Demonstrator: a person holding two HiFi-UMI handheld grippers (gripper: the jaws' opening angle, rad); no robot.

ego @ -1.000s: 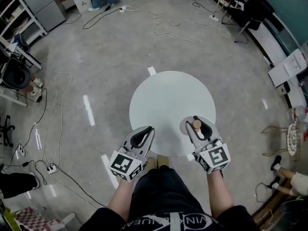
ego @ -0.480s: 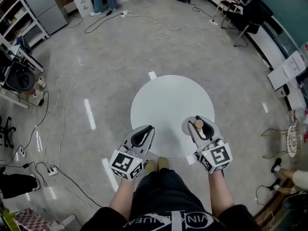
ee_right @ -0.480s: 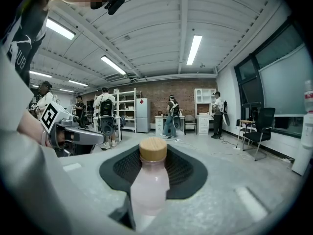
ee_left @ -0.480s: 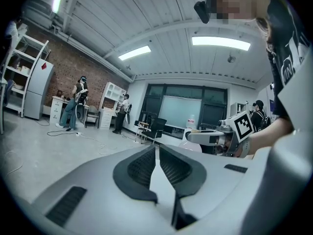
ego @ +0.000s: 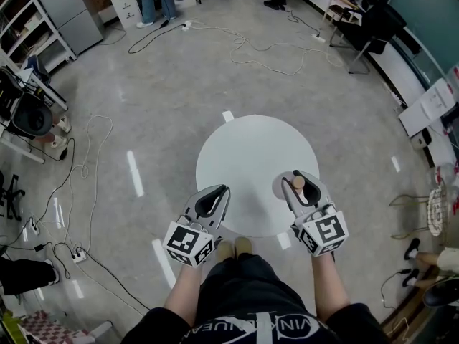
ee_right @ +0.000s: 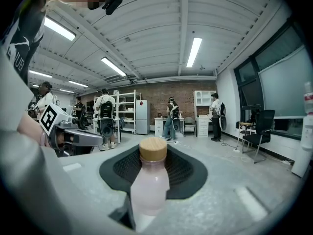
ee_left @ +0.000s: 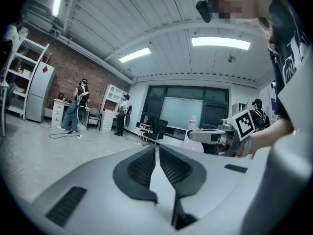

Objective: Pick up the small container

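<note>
Between the fingers of the right gripper, at the near right part of the round white worktop: small container, an upright little bottle with a pale pink body, narrow neck and tan wood-look cap. Fingers press its body from both sides. Bottle base cut off in right gripper view; head view shows only the cap. Pink may be contents or tinted wall, cannot tell. Left gripper fingers closed tip to tip, nothing between.

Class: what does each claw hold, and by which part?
Right claw grips the small container by its body. Left claw is shut, empty.
</note>
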